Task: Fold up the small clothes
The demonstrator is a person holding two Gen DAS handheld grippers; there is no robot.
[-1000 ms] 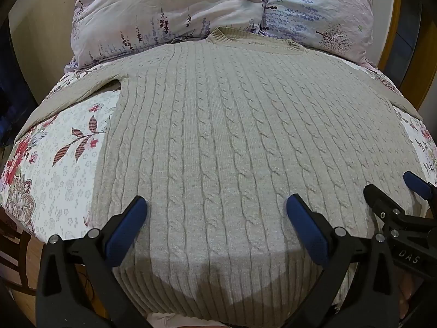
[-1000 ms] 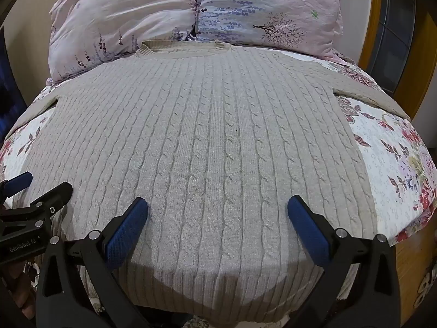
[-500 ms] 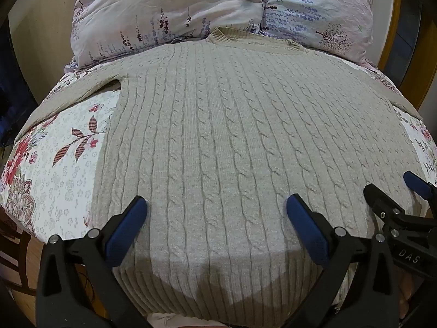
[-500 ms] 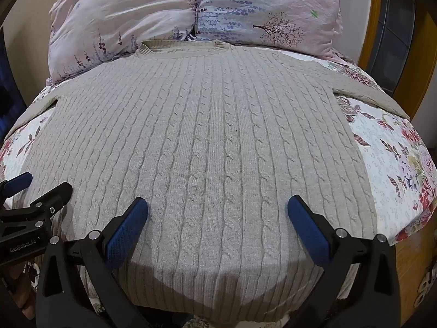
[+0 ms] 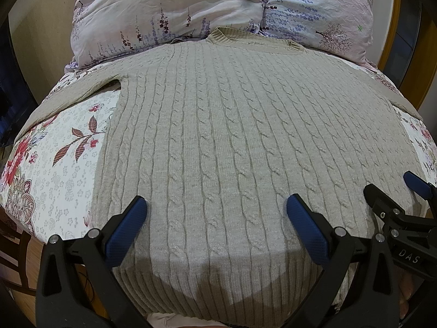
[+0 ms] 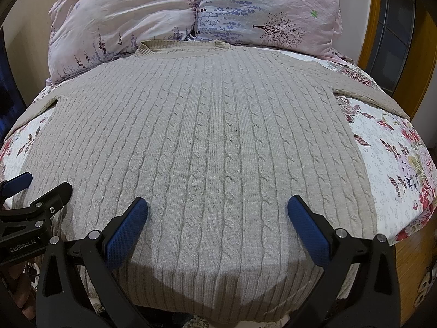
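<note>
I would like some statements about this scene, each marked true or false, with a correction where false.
1. The beige cable-knit sweater lies spread flat on the floral bedsheet. True.
2. The sweater's neckline points toward the pink floral pillows. True.
3. The left gripper is shut on the hem. False: its jaws stand wide open above the sweater.
4. The sweater is already folded in half. False: it lies unfolded, with both sleeves spread outward.
5. The right gripper is open. True.

The sweater (image 5: 232, 147) lies flat on the bed (image 5: 62, 169) (collar toward the pillows (image 5: 218, 5) behind), sleeves spread sideways.
</note>
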